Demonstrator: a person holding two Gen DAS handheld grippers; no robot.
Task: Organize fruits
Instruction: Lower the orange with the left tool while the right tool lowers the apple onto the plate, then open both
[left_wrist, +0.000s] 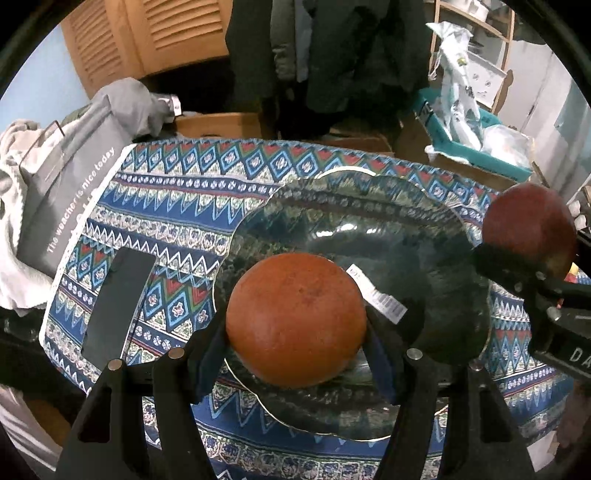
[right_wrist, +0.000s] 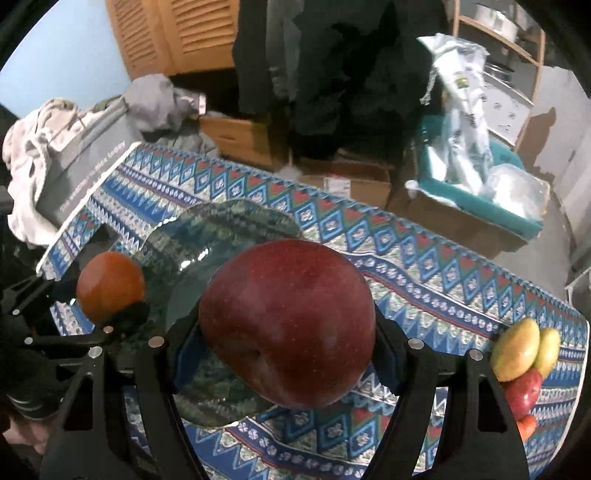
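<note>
My left gripper (left_wrist: 295, 332) is shut on an orange (left_wrist: 295, 319) and holds it over the near part of a clear glass plate (left_wrist: 369, 229) on the patterned tablecloth. My right gripper (right_wrist: 286, 339) is shut on a dark red apple (right_wrist: 288, 325), above the plate's right edge (right_wrist: 229, 229). In the left wrist view the apple (left_wrist: 528, 225) and the right gripper show at the far right. In the right wrist view the orange (right_wrist: 110, 286) and the left gripper show at the left. The plate carries a barcode sticker (left_wrist: 380, 295).
A pile of fruit (right_wrist: 524, 358), yellow-green and red, lies on the cloth (right_wrist: 424, 266) at the right. A dark phone (left_wrist: 118, 306) lies left of the plate. A grey bag (left_wrist: 62, 199) and clothes sit at the table's left end. Cardboard boxes (right_wrist: 351, 177) stand behind the table.
</note>
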